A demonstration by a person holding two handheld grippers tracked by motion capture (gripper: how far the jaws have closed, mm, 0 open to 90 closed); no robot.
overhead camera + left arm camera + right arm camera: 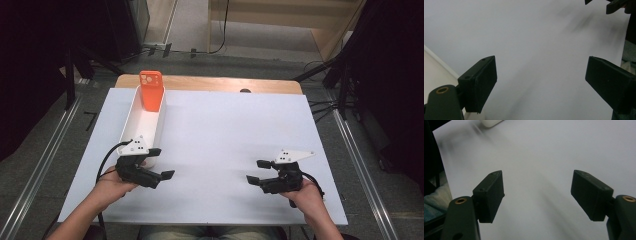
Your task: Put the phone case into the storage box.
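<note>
1. High view, nearest row: left gripper and right gripper, each in a hand low over the white bench, tips turned toward each other, well apart.
2. Left gripper: jaws spread, nothing between them; in the left gripper view its pads frame bare bench sheet.
3. Right gripper: jaws spread wide, nothing held; the right gripper view shows the same blank sheet between its pads.
4. White tray: long and narrow, its near end just beside the left gripper, its long axis running away from the person toward the far bench edge.
5. Orange phone case: stands upright at the tray's far end, camera cut-out at the top.
6. Relation for the coming move, as judged: the case lies straight ahead of the left gripper, along the tray; the left hand is clearly nearer, while the right would have to cross the bench.
</note>
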